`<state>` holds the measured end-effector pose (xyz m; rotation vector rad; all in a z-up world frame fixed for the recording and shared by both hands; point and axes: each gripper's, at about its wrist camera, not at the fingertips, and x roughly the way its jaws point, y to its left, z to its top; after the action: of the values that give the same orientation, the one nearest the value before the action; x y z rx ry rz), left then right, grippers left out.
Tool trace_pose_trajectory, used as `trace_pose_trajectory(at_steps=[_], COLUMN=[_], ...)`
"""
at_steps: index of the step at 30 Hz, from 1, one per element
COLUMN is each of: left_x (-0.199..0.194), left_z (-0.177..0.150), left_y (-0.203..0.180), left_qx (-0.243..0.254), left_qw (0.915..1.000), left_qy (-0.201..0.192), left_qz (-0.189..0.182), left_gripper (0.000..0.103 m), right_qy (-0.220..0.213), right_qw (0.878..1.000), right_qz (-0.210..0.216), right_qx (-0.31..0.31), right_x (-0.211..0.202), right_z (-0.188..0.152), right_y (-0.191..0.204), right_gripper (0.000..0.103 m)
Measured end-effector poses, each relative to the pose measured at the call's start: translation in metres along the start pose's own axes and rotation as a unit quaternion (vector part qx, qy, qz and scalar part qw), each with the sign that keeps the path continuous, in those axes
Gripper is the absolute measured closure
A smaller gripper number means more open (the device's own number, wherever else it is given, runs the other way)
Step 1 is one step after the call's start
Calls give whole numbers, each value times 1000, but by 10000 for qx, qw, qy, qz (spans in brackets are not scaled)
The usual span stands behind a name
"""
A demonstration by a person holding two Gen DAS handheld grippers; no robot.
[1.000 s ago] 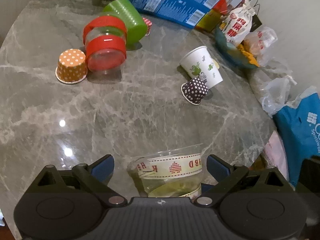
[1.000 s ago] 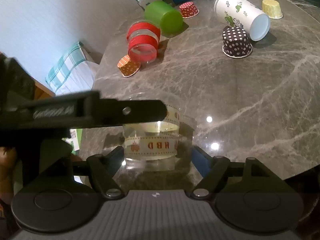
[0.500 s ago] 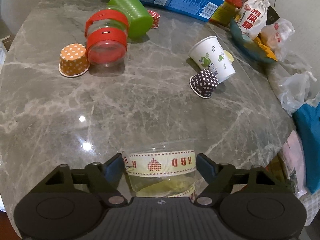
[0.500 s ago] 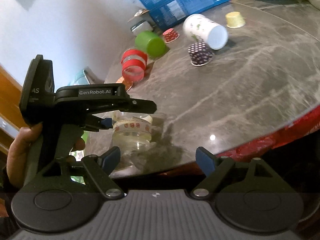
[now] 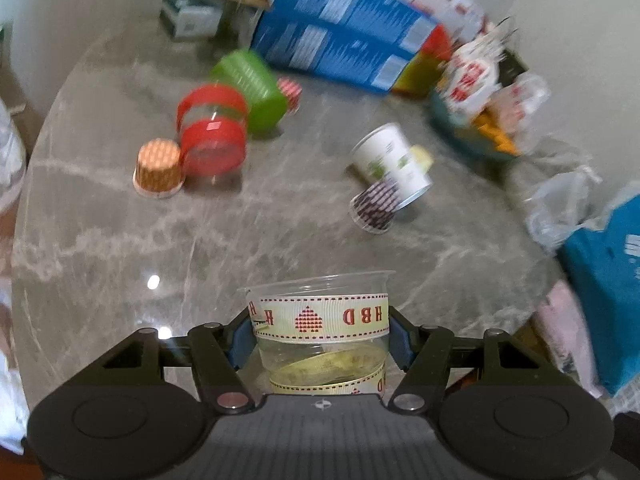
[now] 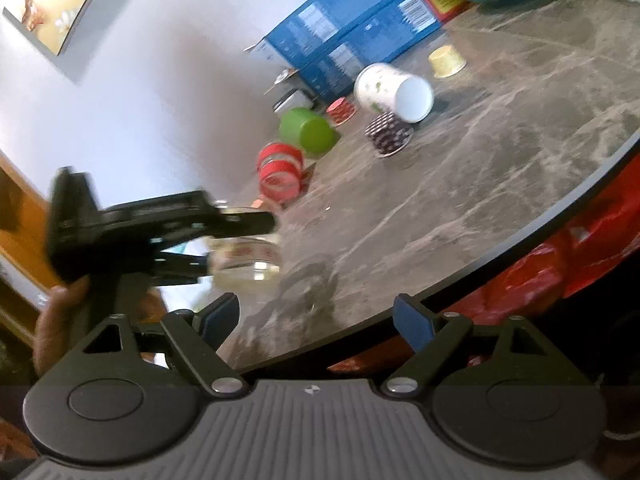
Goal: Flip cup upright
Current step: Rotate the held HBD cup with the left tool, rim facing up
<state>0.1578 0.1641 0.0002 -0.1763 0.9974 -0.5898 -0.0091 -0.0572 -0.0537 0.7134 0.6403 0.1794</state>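
Observation:
A clear plastic cup (image 5: 320,320) with a cream "HBD" ribbon band stands mouth-up between my left gripper's (image 5: 320,340) blue pads, which press its sides. It hangs above the near edge of the marble table (image 5: 280,232). In the right wrist view the same cup (image 6: 244,260) shows held by the left gripper (image 6: 240,240), blurred. My right gripper (image 6: 316,320) is open and empty, off the table's near edge.
Lying on the table: a red-banded clear jar (image 5: 212,132), a green cup (image 5: 252,88), a white paper cup (image 5: 390,164). Small cupcake liners sit mouth-down: orange (image 5: 158,166), dark dotted (image 5: 374,206). Blue boxes (image 5: 340,36) and bags stand at the back and right.
My left gripper has shut on the clear cup and lifted it slightly. My right gripper has pulled back and away from the cup, past the table edge.

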Motion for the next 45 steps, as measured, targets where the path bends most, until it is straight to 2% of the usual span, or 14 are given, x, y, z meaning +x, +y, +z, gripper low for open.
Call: trace_pose_trajectory(at_steps=[3,5,7,10,14,19,20,23,30,33,35,41,43,45], left_x=[-23,-38,-53,-63,-61,-38,-30,-8,10,18,21,33,37,38], left_z=[-2,-7,-16,-34,-64,-99,-104,-109,-127,-132,-138,-149,-151,-151], left_y=[-3,-8,-18,-31,-43,-44,-43,-36,-37,-35,-37,-33,-32,-30], left_qx=[209,470,915,1403,1717,1600,1500,1255,1655,1617,1646,1663,1707,1680], left_qw=[9973,9908,9780,9600,9289,8976,8926,8968,8579,8635,8604,8632,8608,8630], left_qy=[-606,-1070,-1630,-2244,-3246,-4104,-4238,-4215,-4775,-4692,-4730,-4672,-4691,-4662], left_qz=[-362,-678,-923,-911,-473,159,328,481,927,899,940,945,996,983], left_gripper=[35,35,35,35,35,35,35,36,36,36,36,36,36,36], right_qy=[-173,-244,-320,-436,-538,-882,-927,-1021,-1416,-1544,-1534,-1479,-1459,-1446], right_qw=[9998,9996,9993,9983,9981,9953,9947,9942,9894,9876,9880,9887,9889,9890], right_qz=[-95,-107,-148,-278,-161,-231,-277,-220,-13,4,38,87,111,127], right_qx=[-71,-92,-117,-257,-253,-322,-344,-265,-333,-288,-181,-218,-243,-269], right_x=[-3,-5,-7,-10,-13,-25,-25,-24,-29,-27,-25,-18,-17,-17], right_z=[-2,-4,-6,-13,-19,-30,-32,-37,-63,-71,-76,-83,-84,-86], right_y=[0,0,-1,2,0,-4,-5,-12,-27,-34,-37,-32,-30,-29], right_gripper=[18,18,18,17,17,15,14,14,14,13,13,11,11,10])
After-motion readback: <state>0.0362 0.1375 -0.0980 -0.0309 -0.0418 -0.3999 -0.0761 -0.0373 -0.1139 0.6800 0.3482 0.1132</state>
